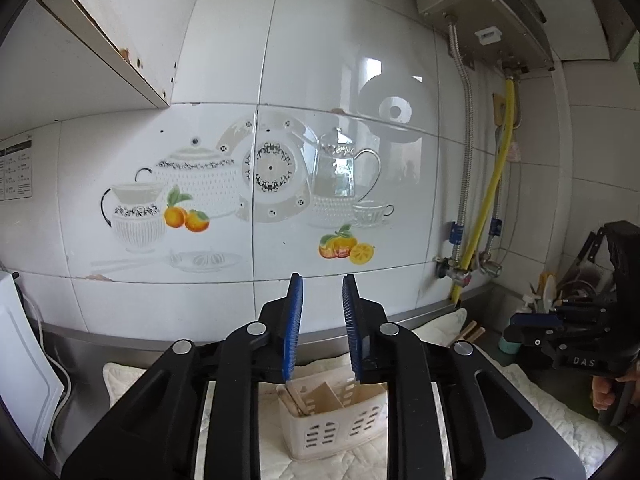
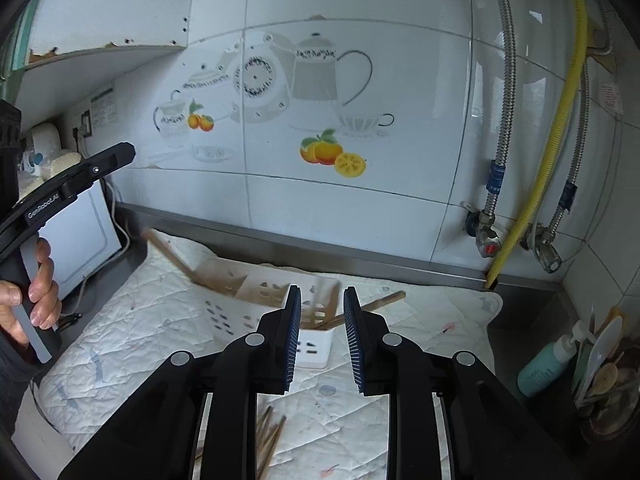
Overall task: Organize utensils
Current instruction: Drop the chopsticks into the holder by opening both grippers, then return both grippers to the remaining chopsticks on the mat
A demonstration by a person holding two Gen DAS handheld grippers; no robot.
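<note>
A cream slotted utensil caddy (image 1: 332,424) stands on a white quilted mat (image 1: 560,412), holding wooden utensils (image 1: 294,398). My left gripper (image 1: 322,280) is open and empty, raised above the caddy, fingers pointing at the tiled wall. In the right wrist view the caddy (image 2: 256,292) is blurred, with wooden utensils (image 2: 372,304) sticking out. Loose wooden chopsticks (image 2: 270,440) lie on the mat (image 2: 128,344) below my right gripper (image 2: 322,292), which is open and empty. The right gripper also shows in the left wrist view (image 1: 532,320), and the left gripper shows at the left of the right wrist view (image 2: 120,152).
A tiled wall with teapot decals (image 1: 264,176) is straight ahead. Pipes and a yellow hose (image 2: 560,152) run down the right corner. A teal bottle (image 2: 544,368) and a pot of spoons (image 2: 608,372) stand at the right. A white appliance (image 2: 80,232) stands at the left.
</note>
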